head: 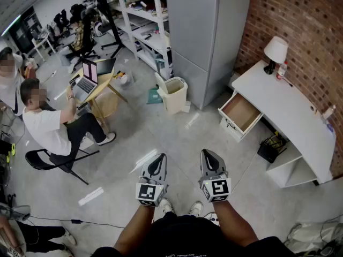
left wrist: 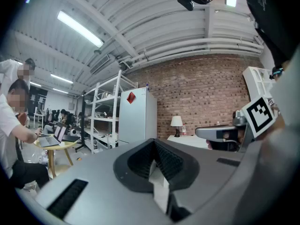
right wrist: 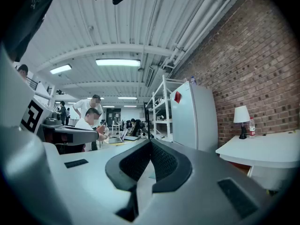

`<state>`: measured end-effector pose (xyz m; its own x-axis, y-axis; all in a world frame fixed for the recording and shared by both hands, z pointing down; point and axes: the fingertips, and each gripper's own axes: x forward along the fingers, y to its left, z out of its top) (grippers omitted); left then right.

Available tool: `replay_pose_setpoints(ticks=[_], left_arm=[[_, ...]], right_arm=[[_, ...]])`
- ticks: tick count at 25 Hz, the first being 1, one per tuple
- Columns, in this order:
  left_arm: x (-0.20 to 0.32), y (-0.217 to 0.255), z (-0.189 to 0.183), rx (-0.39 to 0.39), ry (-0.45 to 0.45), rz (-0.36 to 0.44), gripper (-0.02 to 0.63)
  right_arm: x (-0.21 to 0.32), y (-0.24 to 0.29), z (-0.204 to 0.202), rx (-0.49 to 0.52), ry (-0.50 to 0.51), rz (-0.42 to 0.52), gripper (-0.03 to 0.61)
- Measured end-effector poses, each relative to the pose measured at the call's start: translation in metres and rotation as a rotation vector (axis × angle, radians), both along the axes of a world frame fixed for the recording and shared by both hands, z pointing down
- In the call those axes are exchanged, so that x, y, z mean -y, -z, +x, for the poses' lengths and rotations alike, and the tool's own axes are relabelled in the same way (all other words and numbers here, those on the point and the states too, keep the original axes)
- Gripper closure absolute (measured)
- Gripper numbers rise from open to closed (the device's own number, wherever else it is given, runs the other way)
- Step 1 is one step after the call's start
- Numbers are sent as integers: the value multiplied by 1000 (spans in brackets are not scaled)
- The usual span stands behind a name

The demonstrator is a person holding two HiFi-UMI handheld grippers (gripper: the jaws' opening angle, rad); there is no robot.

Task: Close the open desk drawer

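The white desk (head: 292,111) stands along the brick wall at the right. Its drawer (head: 241,113) is pulled out toward the room, showing a bare wooden bottom. My left gripper (head: 159,157) and right gripper (head: 208,153) are held side by side low in the head view, well short of the desk, both pointing level. Each is shut with nothing between its jaws. The left gripper view shows its closed jaws (left wrist: 153,145) aimed at the far desk (left wrist: 187,142). In the right gripper view the closed jaws (right wrist: 150,145) sit left of the desk top (right wrist: 267,149).
A grey fridge (head: 206,36) and a white bin (head: 174,92) stand left of the desk. White shelves (head: 144,20) lie behind. A person (head: 51,125) sits at a small table with a laptop (head: 88,79). A lamp (head: 276,50) is on the desk, a black basket (head: 272,146) under it.
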<state>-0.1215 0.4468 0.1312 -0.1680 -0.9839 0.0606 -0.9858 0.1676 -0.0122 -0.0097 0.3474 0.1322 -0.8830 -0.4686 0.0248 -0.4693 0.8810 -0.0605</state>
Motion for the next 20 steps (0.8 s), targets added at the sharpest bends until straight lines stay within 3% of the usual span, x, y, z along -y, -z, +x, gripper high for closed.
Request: replay_pose_setpoints(ticks=[3,7,11,14,20], left_arm=[[-1,9,1,-43,11,21,606],[-6,5,4,-27,8,11,606],[-8,6,5,11,2,8,606],[-7,15,4,-17,-1,31,606],[-4,20,-5,-30,-44,44,606]], right_arm=[[-5,1,-2,-4,12,9,551],[-11,0,-5,-14,25,22,551],[-19,1,-13,-57,49,95,551],[-24,11,-20,-50,62,165,549],[-31,9,-33,-32,75,140,549]])
